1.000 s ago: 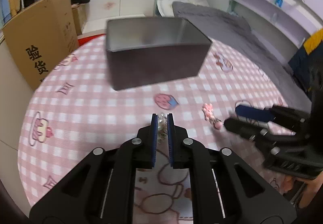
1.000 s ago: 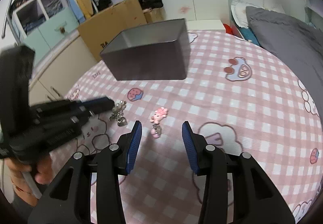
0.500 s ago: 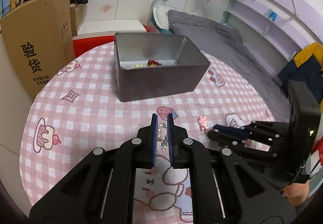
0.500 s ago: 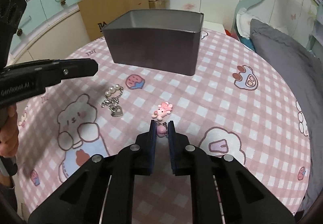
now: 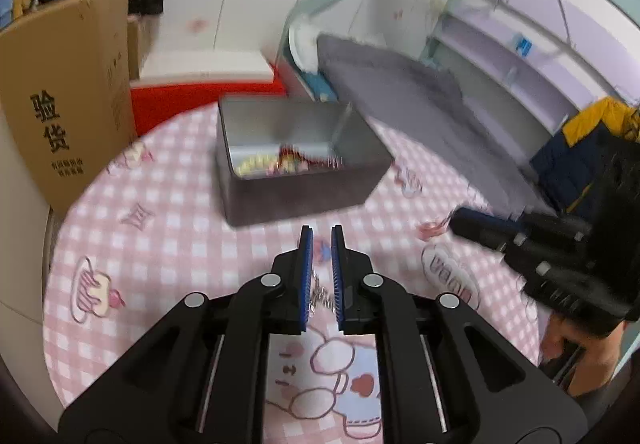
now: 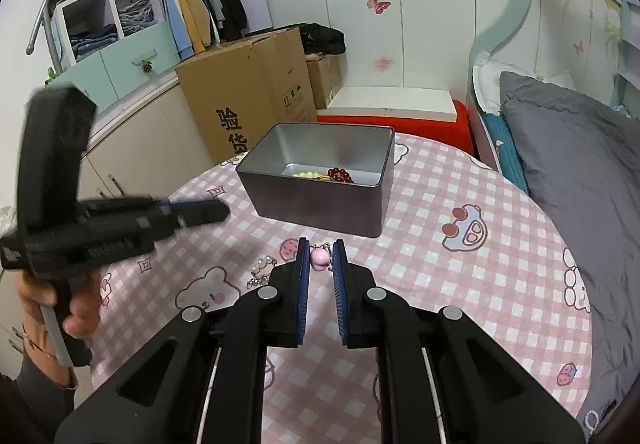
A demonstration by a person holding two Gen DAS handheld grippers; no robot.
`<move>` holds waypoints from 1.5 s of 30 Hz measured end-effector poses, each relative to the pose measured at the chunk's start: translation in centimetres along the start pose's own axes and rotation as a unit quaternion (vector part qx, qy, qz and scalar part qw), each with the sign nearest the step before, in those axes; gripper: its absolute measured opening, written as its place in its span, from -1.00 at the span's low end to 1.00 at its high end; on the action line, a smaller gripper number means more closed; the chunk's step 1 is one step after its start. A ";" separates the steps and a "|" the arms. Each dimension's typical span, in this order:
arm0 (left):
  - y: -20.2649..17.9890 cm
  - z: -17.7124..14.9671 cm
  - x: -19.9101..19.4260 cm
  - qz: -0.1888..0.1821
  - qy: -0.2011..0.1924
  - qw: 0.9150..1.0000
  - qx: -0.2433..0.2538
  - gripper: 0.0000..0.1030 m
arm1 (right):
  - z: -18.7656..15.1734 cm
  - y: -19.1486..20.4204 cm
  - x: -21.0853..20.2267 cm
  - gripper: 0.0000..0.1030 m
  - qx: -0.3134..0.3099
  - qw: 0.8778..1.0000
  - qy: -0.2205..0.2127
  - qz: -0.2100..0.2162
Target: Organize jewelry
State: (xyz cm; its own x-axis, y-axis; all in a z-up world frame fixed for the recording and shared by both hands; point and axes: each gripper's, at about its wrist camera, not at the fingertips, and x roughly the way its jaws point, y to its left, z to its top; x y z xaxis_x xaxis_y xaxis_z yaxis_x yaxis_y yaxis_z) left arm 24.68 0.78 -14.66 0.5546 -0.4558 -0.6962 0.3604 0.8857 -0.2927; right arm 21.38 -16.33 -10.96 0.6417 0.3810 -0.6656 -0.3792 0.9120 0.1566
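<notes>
Carrying the pink charm (image 6: pixel 319 259) in the right gripper (image 6: pixel 320 248), which is nearly closed on it, we are aiming for the metal tin (image 6: pixel 320 200) ahead on the table (image 6: pixel 460 284). Our left gripper (image 5: pixel 321 244) is almost closed too, with a fine chain (image 5: pixel 320 294) between its pads. We are lifting both well over the rim before releasing, so nothing is catching on it.

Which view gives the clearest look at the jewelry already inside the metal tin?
The right wrist view: it is sharp, and the metal tin shows dark red beads beside pale yellow ones on its floor. The left wrist view also looks into the tin, but motion blur smears the contents into coloured streaks.
</notes>
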 end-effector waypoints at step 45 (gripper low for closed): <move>-2.0 -3.8 4.3 0.068 0.043 0.993 0.080 -0.79 | -1.2 -0.7 1.0 -0.80 0.020 0.999 0.011 0.022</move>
State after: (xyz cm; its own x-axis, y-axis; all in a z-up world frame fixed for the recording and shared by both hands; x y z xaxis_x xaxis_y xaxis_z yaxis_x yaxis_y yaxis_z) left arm 23.48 -2.63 -19.56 0.5424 -0.3166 -0.7782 0.4053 0.9100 -0.0878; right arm 21.50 -16.80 -12.64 0.6094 0.4184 -0.6735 -0.3792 0.8998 0.2159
